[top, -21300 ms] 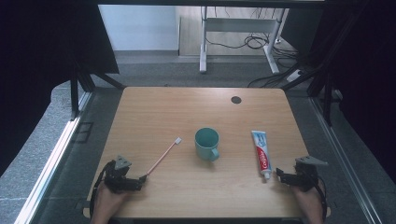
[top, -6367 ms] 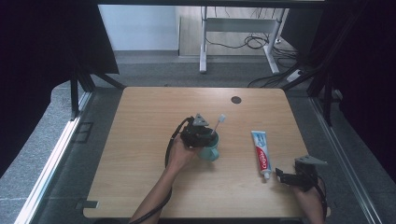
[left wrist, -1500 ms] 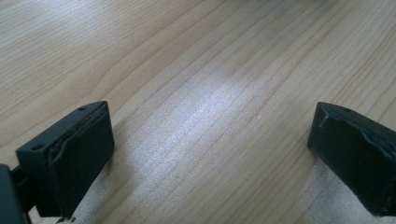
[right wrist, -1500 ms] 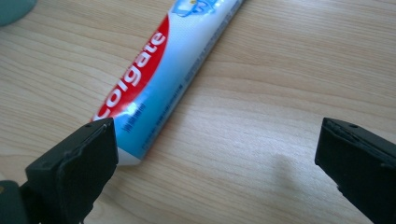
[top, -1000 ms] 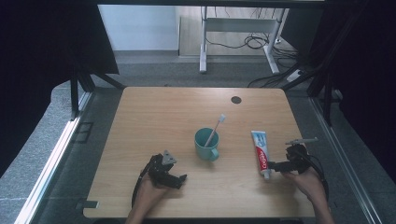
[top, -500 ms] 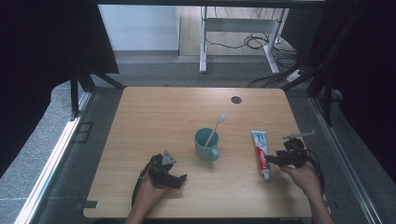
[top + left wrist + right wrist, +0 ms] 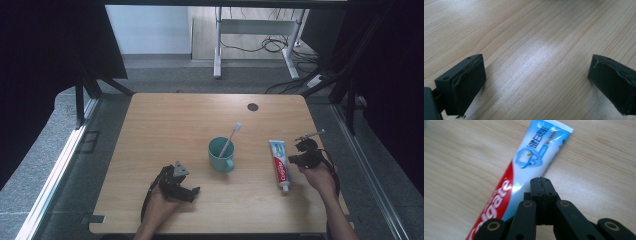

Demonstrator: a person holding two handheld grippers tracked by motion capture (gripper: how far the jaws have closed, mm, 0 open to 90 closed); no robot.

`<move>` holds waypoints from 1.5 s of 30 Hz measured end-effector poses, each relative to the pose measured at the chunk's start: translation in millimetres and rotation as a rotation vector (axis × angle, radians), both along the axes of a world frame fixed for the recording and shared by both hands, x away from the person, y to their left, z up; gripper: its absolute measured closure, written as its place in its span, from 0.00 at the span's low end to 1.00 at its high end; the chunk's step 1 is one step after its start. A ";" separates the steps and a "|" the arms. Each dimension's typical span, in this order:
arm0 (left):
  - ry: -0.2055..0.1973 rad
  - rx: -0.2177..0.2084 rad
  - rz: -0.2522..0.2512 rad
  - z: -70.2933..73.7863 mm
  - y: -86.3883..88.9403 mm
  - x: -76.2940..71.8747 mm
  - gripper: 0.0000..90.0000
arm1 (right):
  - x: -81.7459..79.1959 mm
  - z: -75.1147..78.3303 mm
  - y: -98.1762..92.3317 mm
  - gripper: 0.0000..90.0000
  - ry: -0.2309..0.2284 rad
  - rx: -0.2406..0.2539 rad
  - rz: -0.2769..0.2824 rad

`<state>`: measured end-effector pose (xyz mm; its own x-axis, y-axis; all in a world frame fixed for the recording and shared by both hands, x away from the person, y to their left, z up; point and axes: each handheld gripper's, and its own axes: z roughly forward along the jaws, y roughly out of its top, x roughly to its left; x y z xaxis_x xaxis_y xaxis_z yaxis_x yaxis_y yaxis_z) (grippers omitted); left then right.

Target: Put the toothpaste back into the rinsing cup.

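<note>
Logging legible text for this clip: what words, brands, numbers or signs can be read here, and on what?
"Colgate" in white on the red end of the toothpaste tube; the right gripper view cuts off the word's start.
Chinese characters in white on the tube's blue end: too blurred to read reliably.
Cup, toothbrush, table: no writing seen.

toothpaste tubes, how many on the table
1. The toothpaste tube lies flat on the table, right of the green cup, just beside the right gripper. Nothing on the table looks able to hide another.
</note>
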<state>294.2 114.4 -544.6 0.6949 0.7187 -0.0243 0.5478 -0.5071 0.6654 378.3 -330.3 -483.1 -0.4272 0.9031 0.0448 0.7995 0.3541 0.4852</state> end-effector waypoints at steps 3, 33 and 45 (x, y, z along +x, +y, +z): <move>0.000 0.000 0.000 0.0 0.0 0.0 0.01 | 6.0 -2.2 0.2 0.99 0.007 -0.010 -0.006; 0.001 0.001 0.000 0.1 0.0 0.0 0.01 | 39.4 -15.7 21.5 0.99 0.040 0.026 0.034; 0.001 0.001 -0.001 0.1 0.1 0.0 0.02 | 38.1 -13.8 36.6 0.95 0.047 0.042 0.103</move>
<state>294.2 114.4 -544.5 0.6953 0.7183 -0.0242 0.5481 -0.5081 0.6644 416.4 -293.7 -496.9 -0.5143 0.8513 0.1035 0.7819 0.4159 0.4644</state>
